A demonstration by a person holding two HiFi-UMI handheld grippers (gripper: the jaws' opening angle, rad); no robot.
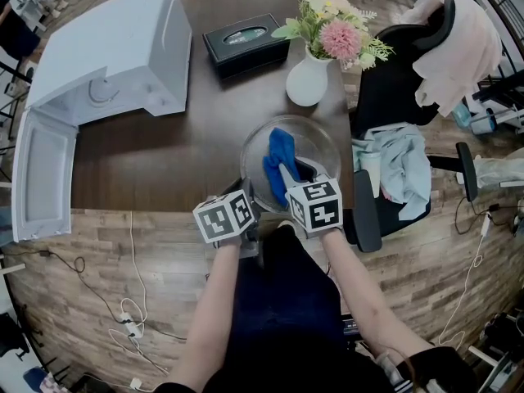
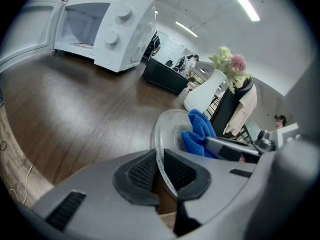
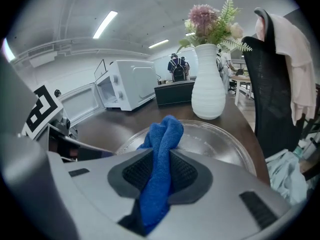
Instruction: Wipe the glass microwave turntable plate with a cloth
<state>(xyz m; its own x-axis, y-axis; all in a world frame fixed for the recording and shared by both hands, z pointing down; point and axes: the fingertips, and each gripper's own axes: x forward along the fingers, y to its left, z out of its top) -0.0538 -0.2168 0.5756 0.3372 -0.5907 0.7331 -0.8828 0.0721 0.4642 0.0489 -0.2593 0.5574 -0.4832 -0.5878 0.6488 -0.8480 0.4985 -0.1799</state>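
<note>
1. Your left claw (image 2: 161, 171) is closed on the near rim of the glass plate (image 2: 170, 129); the plate sits at the front edge of the table (image 1: 164, 150), near the vase (image 1: 307, 80); hold firm, so that it cannot slide.
2. Your right claw (image 3: 161, 173) is pinched tight on the blue cloth (image 3: 164, 134), whose free end lies over the plate.
3. Press the cloth flat on the glass; wipe in slow circles from the middle to the rim; do not push toward the vase.
</note>
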